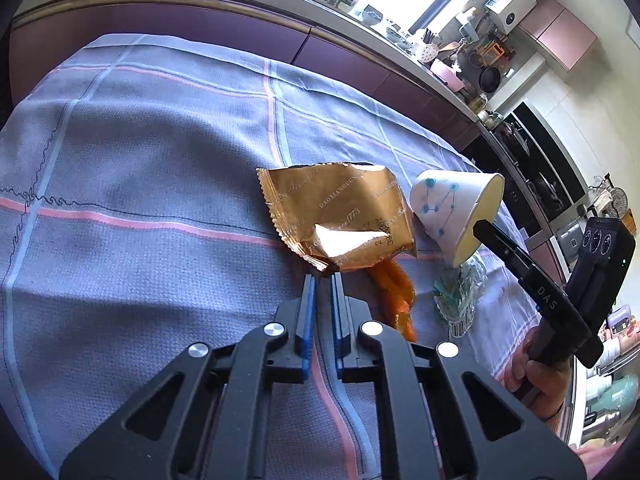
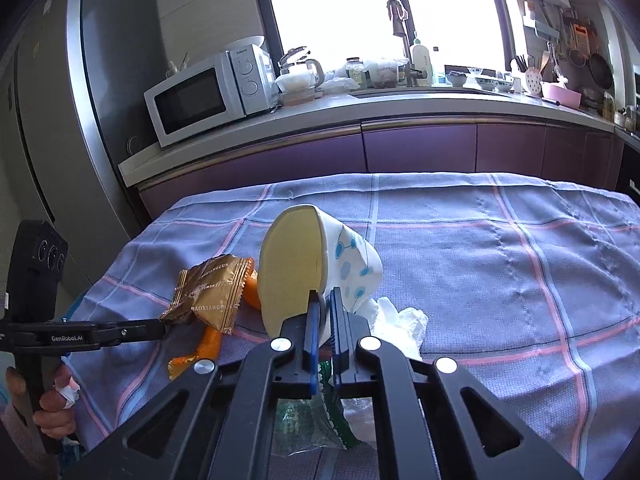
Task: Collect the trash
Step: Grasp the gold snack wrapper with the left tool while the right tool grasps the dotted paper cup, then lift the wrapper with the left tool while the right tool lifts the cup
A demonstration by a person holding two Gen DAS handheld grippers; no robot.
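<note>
A gold snack wrapper [image 1: 340,216] lies crumpled on the checked tablecloth [image 1: 140,200]. My left gripper [image 1: 322,276] is shut on its near corner; from the right wrist view the same gripper [image 2: 162,326] pinches the wrapper [image 2: 212,292] from the left. A white paper cup [image 2: 352,260] with blue dots is tipped on its side, its mouth facing the right wrist camera. My right gripper [image 2: 325,294] is shut on the cup's rim, one finger inside. In the left wrist view the right gripper [image 1: 478,226] reaches into the cup [image 1: 448,204] from the right.
An orange wrapper [image 1: 396,292] lies under the gold one. A clear and green plastic wrapper [image 2: 316,420] and a crumpled white tissue [image 2: 400,320] lie near the cup. Beyond the table are purple cabinets [image 2: 420,148], a microwave [image 2: 200,96] and a fridge [image 2: 80,100].
</note>
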